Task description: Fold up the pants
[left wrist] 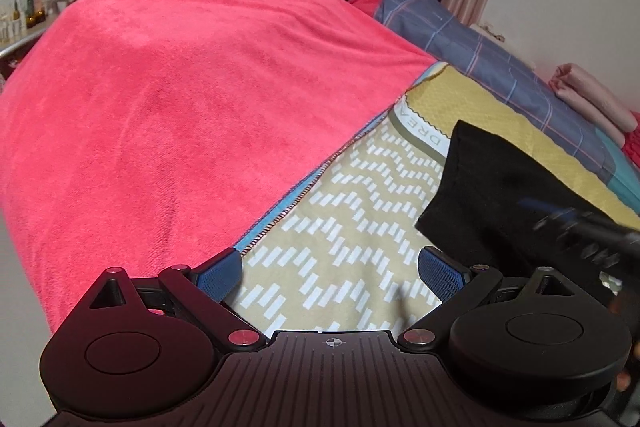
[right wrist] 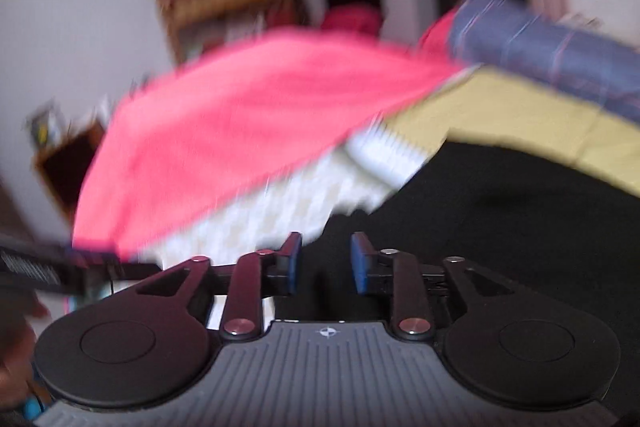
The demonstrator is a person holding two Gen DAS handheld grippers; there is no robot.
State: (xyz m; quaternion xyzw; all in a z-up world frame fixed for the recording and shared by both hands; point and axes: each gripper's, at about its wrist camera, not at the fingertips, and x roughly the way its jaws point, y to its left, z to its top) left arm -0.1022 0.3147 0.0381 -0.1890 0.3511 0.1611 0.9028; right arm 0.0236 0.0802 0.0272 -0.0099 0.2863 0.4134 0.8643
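The left hand-held gripper (left wrist: 330, 273) stands wide apart and empty over the bed (left wrist: 340, 227), ready to assist. The right hand-held gripper (right wrist: 326, 259), partly apart, hovers over the black pants (right wrist: 500, 227) at 3 o'clock (grip not confirmed).

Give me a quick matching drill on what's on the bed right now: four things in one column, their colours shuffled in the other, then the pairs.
Things:
1. pants
2. fleece blanket
3. plaid quilt
4. gripper pads

Colours:
A. blue
B. pink-red
C. black
D. grey-blue with thin pink lines

Pairs: 1-C, 2-B, 3-D, 4-A
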